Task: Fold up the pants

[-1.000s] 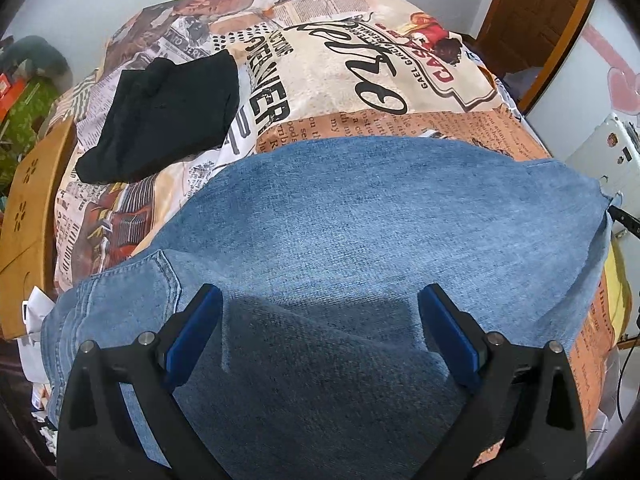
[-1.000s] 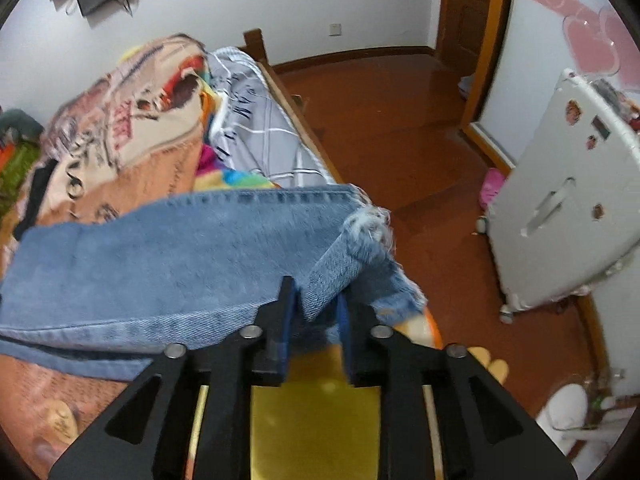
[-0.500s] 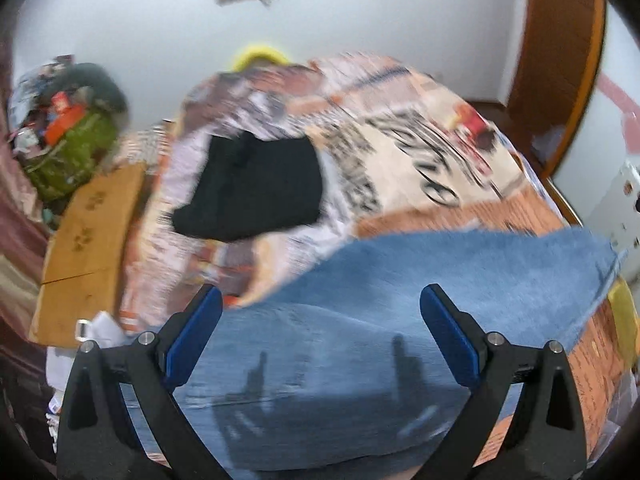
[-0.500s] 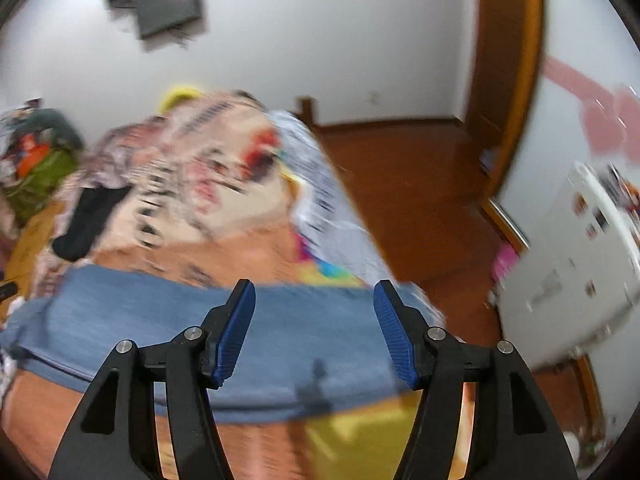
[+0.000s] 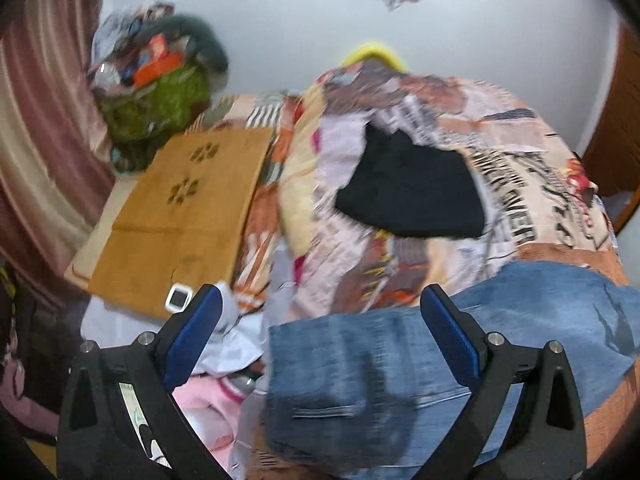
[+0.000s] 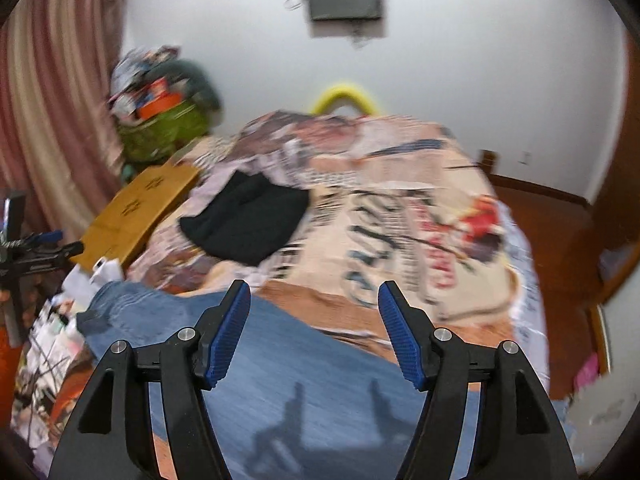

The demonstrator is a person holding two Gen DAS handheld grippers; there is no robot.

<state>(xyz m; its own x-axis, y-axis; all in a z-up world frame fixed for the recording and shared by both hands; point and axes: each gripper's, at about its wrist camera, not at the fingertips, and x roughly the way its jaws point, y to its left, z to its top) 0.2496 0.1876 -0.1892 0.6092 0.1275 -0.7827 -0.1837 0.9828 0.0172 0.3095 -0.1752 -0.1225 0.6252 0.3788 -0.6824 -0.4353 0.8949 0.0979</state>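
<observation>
Left wrist view: left gripper (image 5: pixel 320 332) has its jaws spread wide w/ nothing between them; the denim lies below, not touched. Right wrist view: right gripper (image 6: pixel 314 328) has jaws opening, also w/ nothing between them. Jeans (image 6: pixel 304 364) lie flat in a band across the near end of the bed, on the printed bedspread (image 6: pixel 400 208), waist end w/ back pocket toward the left edge.

Risks (judged):
- Waist end sits at the bed's left edge, next to loose clutter. A pull on the denim toward that side may drag it off the mattress.
- Both views are motion-blurred. Edges of the denim are hard to locate; a pinch made now may catch one layer only or the bedspread w/ it, giving a skewed fold.
- Bedspread is wrinkled, so a fold laid on it may not sit flat.

Surroundings / obstructions:
- Black garment (image 5: pixel 408 196) lies farther up the bed, well apart from the jeans. It limits room if the jeans are slid that way.
- Wooden board (image 5: pixel 180 216) and small white device (image 5: pixel 179 298) lie left of the bed.
- White and pink items (image 5: pixel 208 400) are heaped just beside the waist end.
- Green bag pile (image 6: pixel 160 128) is in the far corner, clear of work area.
</observation>
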